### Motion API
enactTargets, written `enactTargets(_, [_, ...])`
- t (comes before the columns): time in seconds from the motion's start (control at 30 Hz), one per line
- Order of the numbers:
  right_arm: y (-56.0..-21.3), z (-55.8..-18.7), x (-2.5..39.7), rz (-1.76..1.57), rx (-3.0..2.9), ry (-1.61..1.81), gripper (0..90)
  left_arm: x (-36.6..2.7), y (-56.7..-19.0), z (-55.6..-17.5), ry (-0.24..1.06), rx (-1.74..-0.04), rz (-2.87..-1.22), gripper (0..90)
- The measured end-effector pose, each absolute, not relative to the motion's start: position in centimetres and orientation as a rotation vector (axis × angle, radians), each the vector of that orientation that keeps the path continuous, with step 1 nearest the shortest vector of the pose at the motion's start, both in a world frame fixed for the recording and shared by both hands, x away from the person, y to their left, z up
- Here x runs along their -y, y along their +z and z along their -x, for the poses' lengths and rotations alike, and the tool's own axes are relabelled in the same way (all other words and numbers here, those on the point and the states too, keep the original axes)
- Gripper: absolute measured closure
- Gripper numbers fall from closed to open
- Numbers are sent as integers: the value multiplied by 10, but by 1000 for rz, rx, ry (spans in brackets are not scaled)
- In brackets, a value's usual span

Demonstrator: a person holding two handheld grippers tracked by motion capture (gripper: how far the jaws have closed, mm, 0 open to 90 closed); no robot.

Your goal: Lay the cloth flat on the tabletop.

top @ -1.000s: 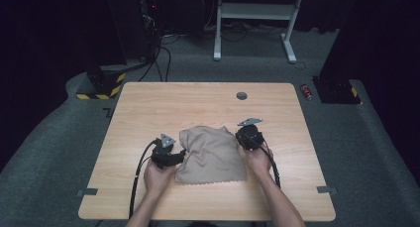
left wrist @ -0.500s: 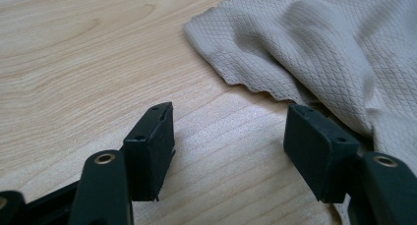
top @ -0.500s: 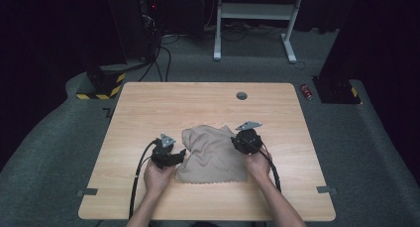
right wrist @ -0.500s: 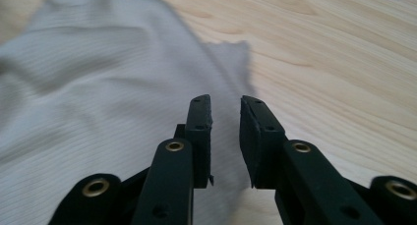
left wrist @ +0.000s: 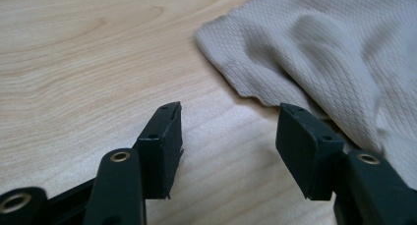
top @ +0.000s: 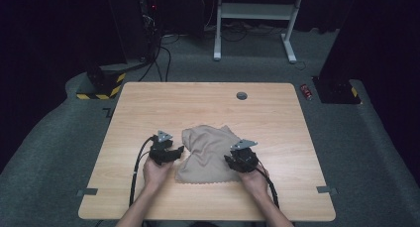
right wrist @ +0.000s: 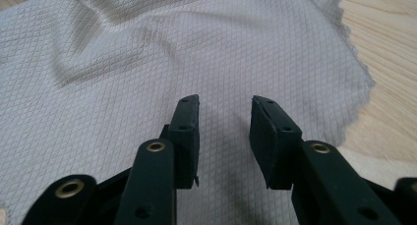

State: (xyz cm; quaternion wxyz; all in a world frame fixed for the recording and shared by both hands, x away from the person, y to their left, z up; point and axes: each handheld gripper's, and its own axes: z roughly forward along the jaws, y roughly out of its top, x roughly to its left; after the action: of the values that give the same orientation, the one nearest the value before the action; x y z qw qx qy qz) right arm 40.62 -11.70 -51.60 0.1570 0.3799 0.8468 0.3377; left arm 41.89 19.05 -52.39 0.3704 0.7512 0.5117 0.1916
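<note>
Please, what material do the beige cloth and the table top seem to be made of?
The beige crumpled cloth looks like woven or knitted fabric, matte, with a fine diamond texture and soft folds. The pale table top shows wood grain, smooth; it may be laminate.

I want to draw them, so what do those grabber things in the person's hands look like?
Both are black. The left tongs and right tongs each end in two flat, blocky black jaws with small brass rings at the joints. Each carries a grey three-cornered plate on top and trails a black cable. The forearms are bare, with no sleeves.
</note>
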Motion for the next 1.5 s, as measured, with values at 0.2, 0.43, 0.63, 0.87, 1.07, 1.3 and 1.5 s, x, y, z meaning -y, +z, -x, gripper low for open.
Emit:
enactTargets(0.2, [-523,-398,120,-1046,-2359,1024,570,-185,-516,-431,462,-1316,-1945,431])
enactTargets(0.43, [-524,-399,122,-1059,-2363,1032,551,-176,-520,-440,461,-1333,-1955,448])
enactTargets(0.63, [-524,-398,122,-1066,-2356,1027,537,-167,-513,-448,444,-1288,-2072,703])
enactTargets(0.87, [-524,-398,122,-1068,-2355,1025,532,-167,-512,-457,342,-1272,-2075,900])
enactTargets(1.07, [-524,-398,122,-1072,-2356,1027,524,-177,-506,-458,386,-1290,-2049,900])
enactTargets(1.3, [-524,-397,123,-1080,-2358,1025,512,-186,-483,-471,456,-1309,-2033,900])
enactTargets(1.5, [-524,-397,123,-1077,-2358,1024,512,-184,-477,-488,568,-1326,-2103,900])
